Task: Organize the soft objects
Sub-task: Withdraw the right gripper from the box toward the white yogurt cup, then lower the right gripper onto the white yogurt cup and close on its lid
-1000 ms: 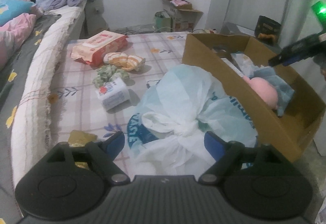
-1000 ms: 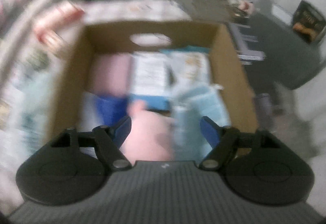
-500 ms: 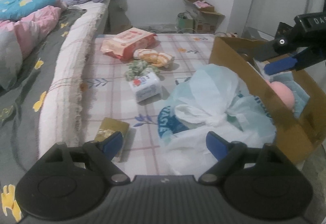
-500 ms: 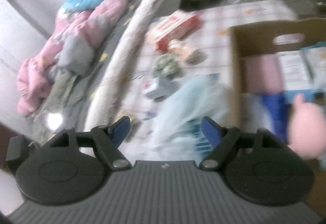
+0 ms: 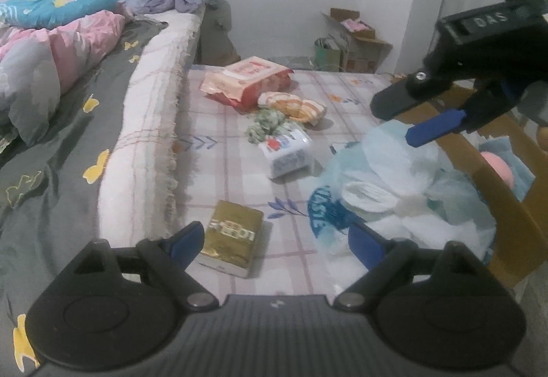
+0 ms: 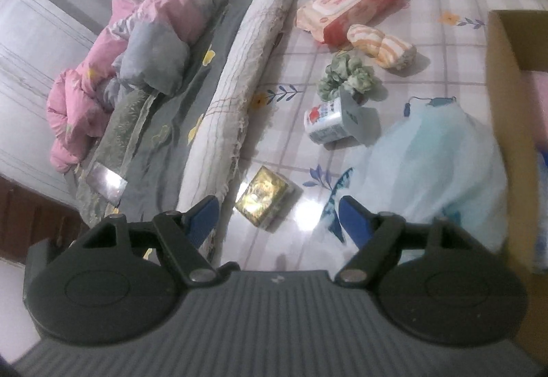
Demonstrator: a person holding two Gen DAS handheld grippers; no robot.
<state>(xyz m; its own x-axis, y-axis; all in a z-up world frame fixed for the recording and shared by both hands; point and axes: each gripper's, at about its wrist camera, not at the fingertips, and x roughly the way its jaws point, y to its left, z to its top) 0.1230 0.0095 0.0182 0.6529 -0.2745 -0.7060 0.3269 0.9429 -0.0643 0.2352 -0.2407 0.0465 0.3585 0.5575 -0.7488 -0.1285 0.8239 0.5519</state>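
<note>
Nearest the left gripper (image 5: 275,241), its jaws stand spread with nothing pinched between them; they have just been opening. A gold pack (image 5: 233,241) lies on the checked sheet (image 5: 219,171) just ahead of its left finger, and a pale blue bag (image 5: 394,185) slumps by its right finger, against the cardboard box (image 5: 507,205). The right gripper (image 6: 279,216) is spread too and empty, above the sheet between the gold pack (image 6: 265,195) and the bag (image 6: 438,157). Farther on, a small white tissue pack (image 5: 287,152) rests near a green scrunched cloth (image 5: 267,125), then a rolled orange-striped cloth (image 5: 294,104) touching a red wipes pack (image 5: 248,80). In the box a pink toy (image 5: 498,166) shows. Beyond, a grey quilt (image 5: 61,144) and pillows (image 5: 54,5) lie on the bed.
</note>
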